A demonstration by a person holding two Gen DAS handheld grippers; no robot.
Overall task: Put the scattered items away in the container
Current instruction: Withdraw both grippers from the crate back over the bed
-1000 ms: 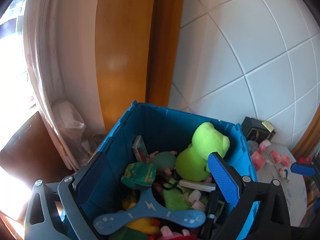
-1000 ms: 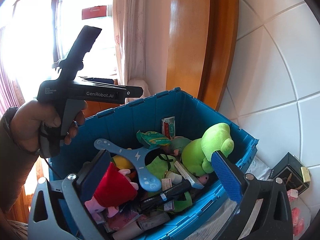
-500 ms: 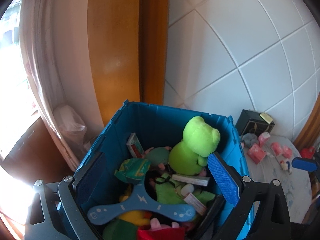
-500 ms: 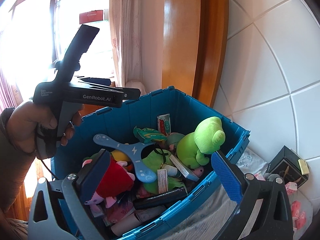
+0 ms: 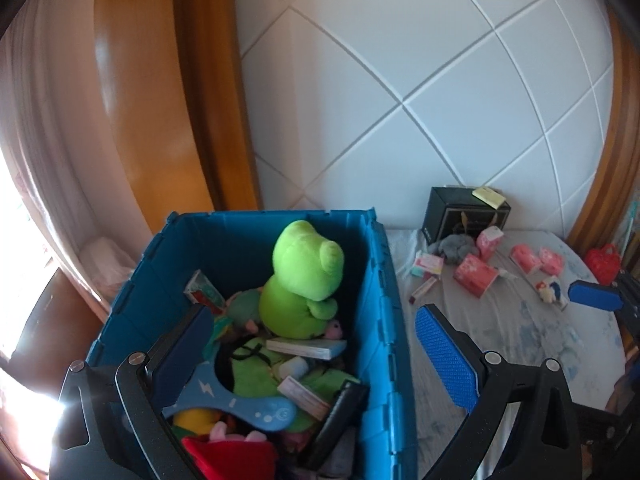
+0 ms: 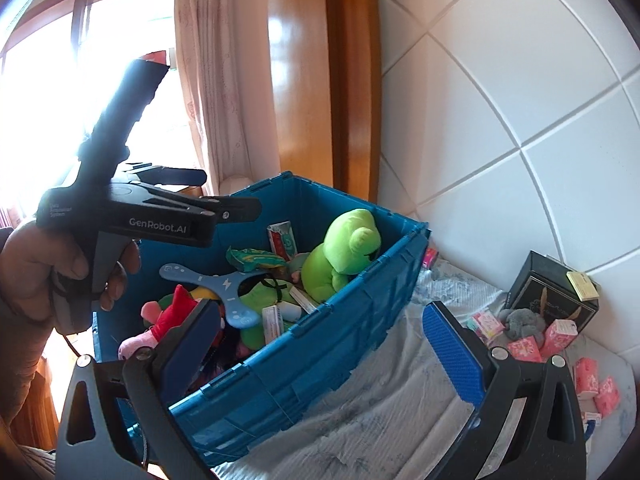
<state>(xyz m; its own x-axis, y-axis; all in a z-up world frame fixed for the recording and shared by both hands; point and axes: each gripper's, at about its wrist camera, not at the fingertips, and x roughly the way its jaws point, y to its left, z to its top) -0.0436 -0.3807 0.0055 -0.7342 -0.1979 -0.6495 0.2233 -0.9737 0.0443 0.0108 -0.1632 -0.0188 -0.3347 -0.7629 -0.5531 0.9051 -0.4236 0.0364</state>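
Both sets of jaws spread wide and holding nothing: left gripper (image 5: 316, 344) above the blue crate (image 5: 384, 312), right gripper (image 6: 324, 340) over its near wall. Crate already heaped, green plush frog (image 5: 304, 280) topmost, blue boomerang toy (image 6: 216, 288) across the pile. Pink packets (image 5: 476, 276), grey furry thing (image 5: 456, 244) and small figure (image 5: 550, 290) left scattered toward the counter's far edge beside the black box (image 5: 464, 218). Likely trouble: soft packets crushed or slipping from a skewed pinch; added pieces sliding off the heap; grippers colliding when reaching together.
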